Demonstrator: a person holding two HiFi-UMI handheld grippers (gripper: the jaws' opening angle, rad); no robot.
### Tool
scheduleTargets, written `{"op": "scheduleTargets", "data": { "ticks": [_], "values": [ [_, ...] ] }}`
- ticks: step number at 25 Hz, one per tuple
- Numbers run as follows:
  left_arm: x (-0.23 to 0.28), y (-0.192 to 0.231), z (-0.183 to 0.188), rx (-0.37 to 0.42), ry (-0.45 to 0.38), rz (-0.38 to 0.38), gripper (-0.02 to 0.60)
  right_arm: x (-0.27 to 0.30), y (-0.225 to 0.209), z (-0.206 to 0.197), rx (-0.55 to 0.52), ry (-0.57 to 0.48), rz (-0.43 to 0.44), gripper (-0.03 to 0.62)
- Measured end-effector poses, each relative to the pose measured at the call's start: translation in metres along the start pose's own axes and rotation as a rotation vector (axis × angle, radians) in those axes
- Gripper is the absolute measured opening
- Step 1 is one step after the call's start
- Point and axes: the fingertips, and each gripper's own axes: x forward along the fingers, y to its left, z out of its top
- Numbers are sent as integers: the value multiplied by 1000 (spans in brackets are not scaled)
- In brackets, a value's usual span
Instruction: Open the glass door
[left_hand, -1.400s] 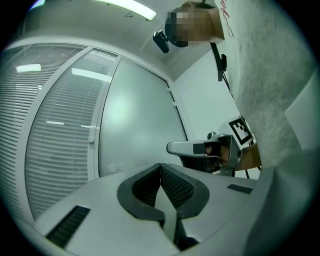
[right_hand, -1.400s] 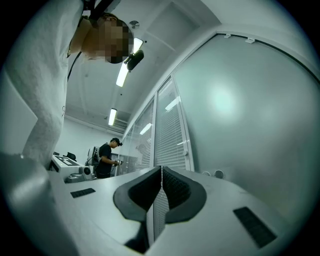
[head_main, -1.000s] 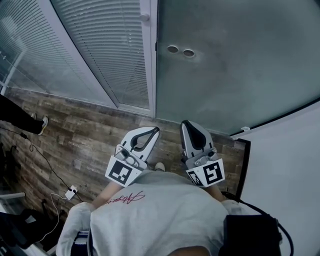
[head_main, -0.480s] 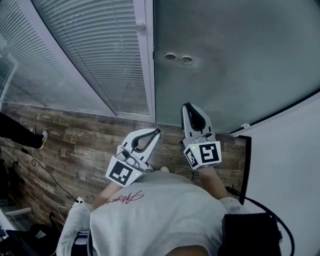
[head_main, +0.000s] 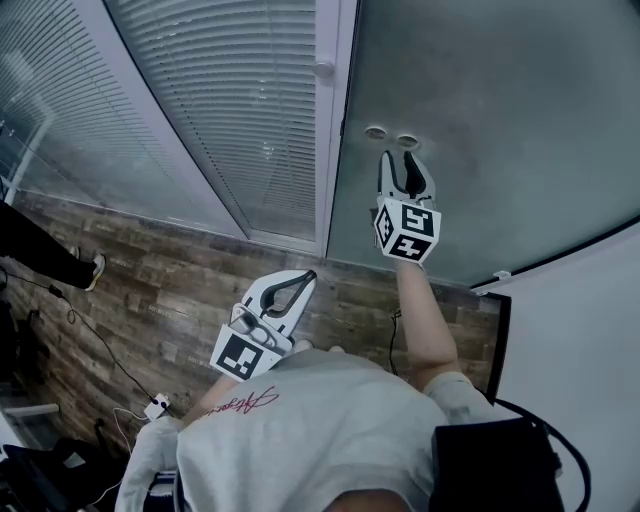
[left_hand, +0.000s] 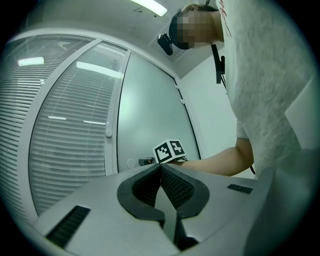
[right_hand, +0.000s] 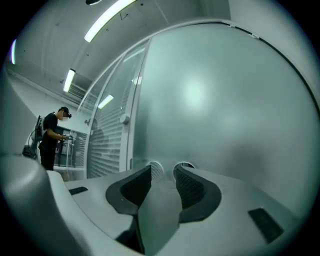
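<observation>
Reaches empty, opening right gripper (head_main: 405, 158) toward round fittings (head_main: 391, 136) at 12 o'clock on glass door (head_main: 510, 120); holds left gripper (head_main: 303, 277) pressed together; next, probably clamps a fitting.

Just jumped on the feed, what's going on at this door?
A person with a tool in each hand stands facing the frosted glass door, which looks shut. The right tool is held out at arm's length, its tips close to the two round fittings near the door's edge. Its jaws are opening with nothing between them. The left tool sits low near the person's body, jaws together and empty. Nothing is gripped yet.
</observation>
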Motion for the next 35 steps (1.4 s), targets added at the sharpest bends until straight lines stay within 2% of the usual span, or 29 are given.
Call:
{"op": "scheduleTargets", "data": {
  "ticks": [2,4,13,18,22,35],
  "values": [
    [-2,-2,11,176,-25,-59,17,14,-4,-4,-11,15,-30,147],
    [-6,-1,13,241,-28,-77,17,24,-5,-6,-14,25,-47,150],
    [-24,13,9,243,-5,-21,17,58,-12,-17,-32,57,-143,152],
    [-28,16,7,232,-4,-20,17,62,-13,-12,-71,56,-187,152],
    [-30,16,4,215,-1,-25,17,61,-16,-13,-41,45,-219,143],
    [-38,18,-2,196,2,-45,17,50,-14,-11,-10,24,-243,130]
  ]
}}
